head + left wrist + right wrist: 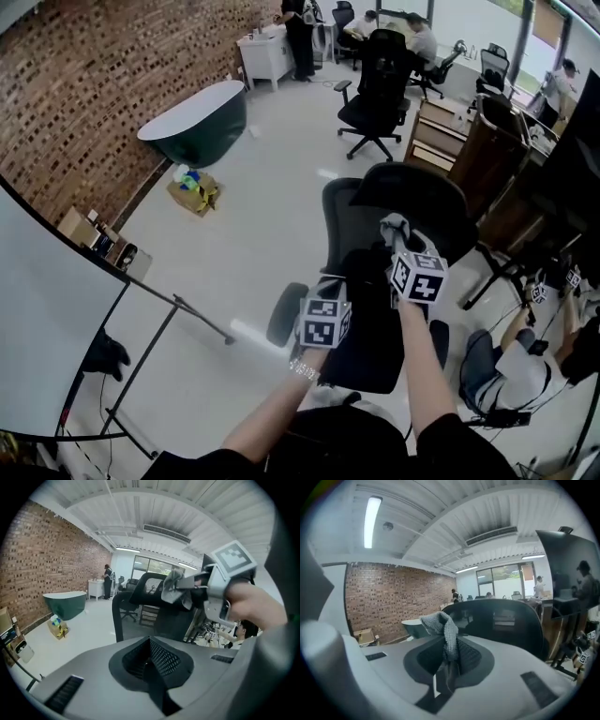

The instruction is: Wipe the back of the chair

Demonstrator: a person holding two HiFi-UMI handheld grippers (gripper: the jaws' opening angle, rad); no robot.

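Two grippers are up at the black office chair [417, 192]. Head view: your right gripper [398, 242] carries a grey cloth [392, 225] at the top edge of the backrest, though you can't tell from here whether cloth and backrest are touching. Your left gripper [330, 286] sits lower, beside the chair's left side, gripping nothing. The chair is probably on castors, and with nothing steadying it a firm stroke could roll or swivel it away. That would send it toward the person sitting on the floor [511, 361] just right of the chair, among cables. The only markings here are the black-and-white square markers on both cubes, with no words on them. Left gripper view: the fingers are closed together and empty. The other gripper shows ahead, its cloth bunched against the chair's upper rim. The marker pattern shows again, with no lettering. Right gripper view: the fingers are pinched on a narrow fold of cloth, and most of it stands loose above them. That small bite is the weak point. Drag across the backrest could likely pull the cloth free, or leave the hard fingers scraping the chair instead. No brand or label is readable on the chair, the cloth or anything in the room.
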